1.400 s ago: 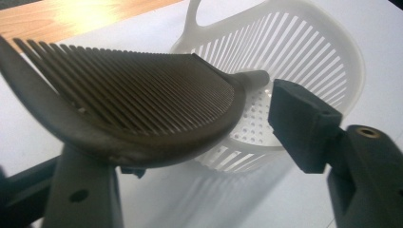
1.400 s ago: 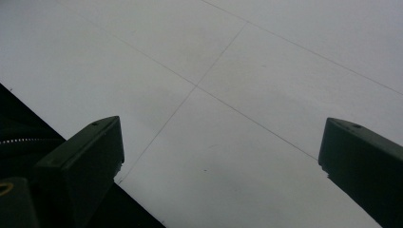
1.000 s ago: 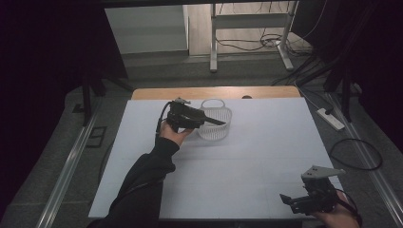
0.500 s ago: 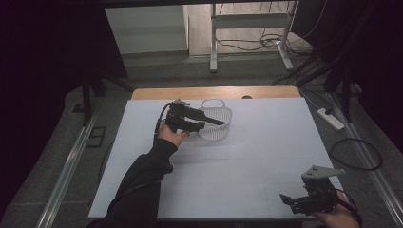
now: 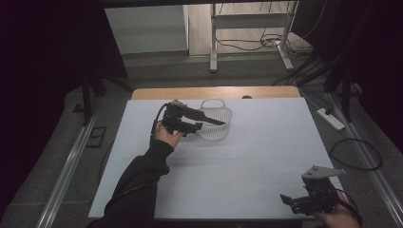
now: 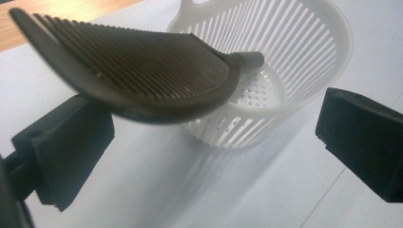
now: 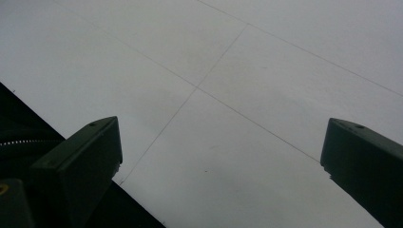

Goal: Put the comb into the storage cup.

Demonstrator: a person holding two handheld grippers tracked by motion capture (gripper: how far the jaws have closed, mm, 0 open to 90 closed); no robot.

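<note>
A dark comb [image 6: 142,71] hangs over the near rim of a white slotted basket [image 6: 304,57], its handle tip pointing into the basket. The comb's back edge lies against the left jaw of my left gripper [image 6: 214,118], whose jaws stand wide apart and do not clamp it. From above, the left gripper [image 5: 195,124] is just left of the basket [image 5: 216,128], with the comb [image 5: 209,118] reaching across the rim. My right gripper [image 5: 292,202] is open low over the table's near right corner; between its jaws [image 7: 221,137] is only bare white surface.
A white sheet [image 5: 247,161] covers the table, with a wooden strip [image 5: 214,92] showing along the far edge. On the floor to the right lie a power strip [image 5: 330,118] and cables. A metal frame [image 5: 214,42] stands beyond the table.
The left hand with the comb has drifted slightly left and nearer beside the basket. The right gripper has stayed put.
</note>
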